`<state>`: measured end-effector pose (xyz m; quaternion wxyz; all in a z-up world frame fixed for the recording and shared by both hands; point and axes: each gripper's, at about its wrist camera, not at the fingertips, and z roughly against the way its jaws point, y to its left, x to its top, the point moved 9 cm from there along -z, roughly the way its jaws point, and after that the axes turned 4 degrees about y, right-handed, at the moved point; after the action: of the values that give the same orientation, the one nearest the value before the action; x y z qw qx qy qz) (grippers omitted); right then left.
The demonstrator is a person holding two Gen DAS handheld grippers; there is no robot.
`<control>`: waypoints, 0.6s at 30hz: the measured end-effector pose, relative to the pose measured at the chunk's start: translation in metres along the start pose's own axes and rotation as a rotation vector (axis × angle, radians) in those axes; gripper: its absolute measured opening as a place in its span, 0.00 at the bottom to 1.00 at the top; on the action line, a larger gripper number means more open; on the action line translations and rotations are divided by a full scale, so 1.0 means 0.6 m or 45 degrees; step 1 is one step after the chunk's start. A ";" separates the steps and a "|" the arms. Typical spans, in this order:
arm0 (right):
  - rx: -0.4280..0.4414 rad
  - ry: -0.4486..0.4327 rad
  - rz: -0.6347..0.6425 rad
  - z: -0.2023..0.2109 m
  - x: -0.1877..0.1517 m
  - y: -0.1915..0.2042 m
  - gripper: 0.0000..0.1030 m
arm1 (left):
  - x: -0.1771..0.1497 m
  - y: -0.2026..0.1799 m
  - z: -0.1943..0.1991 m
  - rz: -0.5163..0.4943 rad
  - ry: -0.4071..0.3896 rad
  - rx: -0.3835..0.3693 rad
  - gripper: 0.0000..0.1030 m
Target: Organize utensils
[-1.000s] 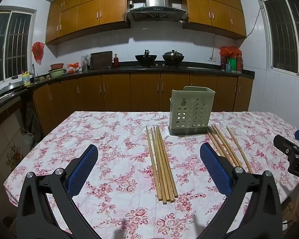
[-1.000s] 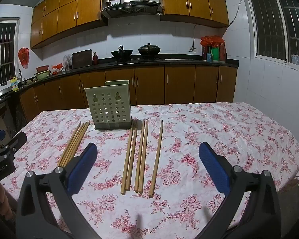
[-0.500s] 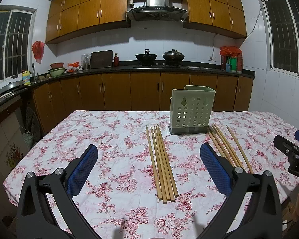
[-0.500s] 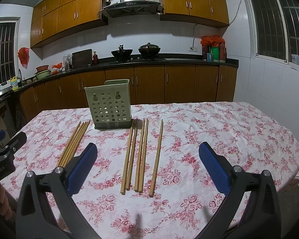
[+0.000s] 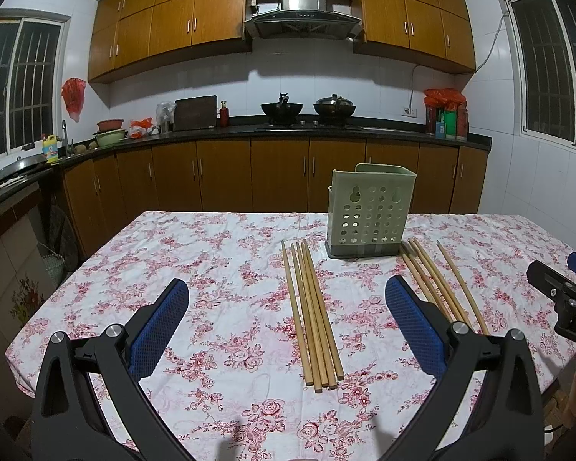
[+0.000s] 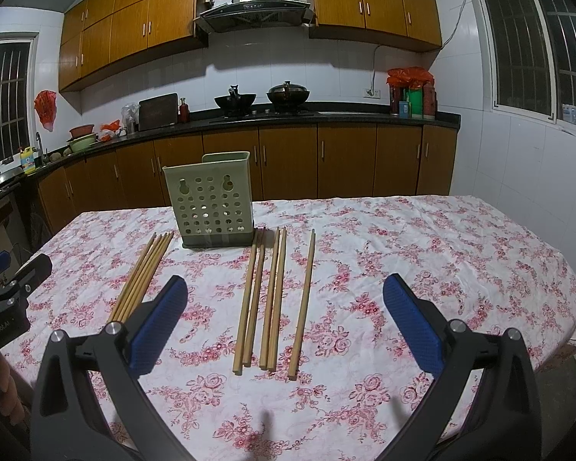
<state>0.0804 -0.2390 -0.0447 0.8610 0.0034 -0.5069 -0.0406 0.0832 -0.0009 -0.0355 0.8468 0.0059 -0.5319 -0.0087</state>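
While both grippers are hovering above floral tablecloth [image 5: 211, 253], left gripper [image 5: 286, 319] fingers spread wide, gripping nothing. Left chopstick bundle [image 5: 311, 311] lying just left of green holder [image 5: 368, 215]; right chopsticks [image 6: 272, 296] lying loosely beside it. Right gripper [image 6: 284, 319] likewise spread, unloaded. Sticks judged light, stiff, smooth, rolling easily; pinching mid-length advisable.
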 end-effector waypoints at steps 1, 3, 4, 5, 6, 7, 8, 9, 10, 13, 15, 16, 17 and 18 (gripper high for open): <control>0.000 0.000 0.000 0.000 0.000 0.000 0.96 | 0.000 0.000 0.000 0.000 0.000 0.000 0.98; -0.001 0.000 0.000 0.000 0.000 0.000 0.96 | -0.001 0.000 0.000 0.000 0.001 -0.001 0.98; 0.000 0.000 0.000 0.000 0.000 0.000 0.96 | -0.001 0.000 0.000 0.000 0.001 0.000 0.98; -0.001 0.000 0.000 0.000 0.000 0.000 0.96 | -0.001 -0.001 0.000 -0.001 0.001 -0.001 0.98; -0.001 0.001 -0.001 -0.001 0.000 0.000 0.96 | -0.001 -0.001 0.000 0.000 0.001 -0.001 0.98; -0.001 0.001 -0.002 -0.001 0.000 0.000 0.96 | -0.001 -0.001 0.000 0.000 0.002 -0.001 0.98; -0.001 0.002 -0.001 -0.001 0.000 0.000 0.96 | -0.002 -0.001 -0.001 0.000 0.002 -0.001 0.98; -0.001 0.002 -0.001 -0.001 0.000 0.000 0.96 | -0.002 -0.001 0.000 -0.001 0.002 -0.001 0.98; -0.001 0.002 -0.001 -0.001 0.000 0.000 0.96 | -0.002 -0.001 0.000 -0.001 0.001 -0.001 0.98; 0.000 0.002 -0.001 -0.001 -0.001 -0.001 0.96 | -0.003 -0.001 -0.001 0.001 0.002 0.000 0.98; -0.001 0.002 -0.001 -0.002 -0.001 -0.001 0.96 | -0.003 -0.001 -0.001 0.001 0.003 -0.001 0.98; -0.001 0.003 -0.001 -0.002 -0.001 0.000 0.96 | -0.003 -0.001 -0.001 0.001 0.003 -0.001 0.98; 0.000 0.003 -0.001 -0.003 -0.001 0.000 0.96 | -0.003 -0.001 -0.001 0.001 0.003 -0.001 0.98; -0.001 0.003 -0.001 -0.003 -0.001 0.000 0.96 | -0.004 -0.001 -0.001 0.001 0.003 -0.001 0.98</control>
<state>0.0815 -0.2392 -0.0462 0.8616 0.0035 -0.5059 -0.0412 0.0828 -0.0016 -0.0377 0.8475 0.0054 -0.5308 -0.0087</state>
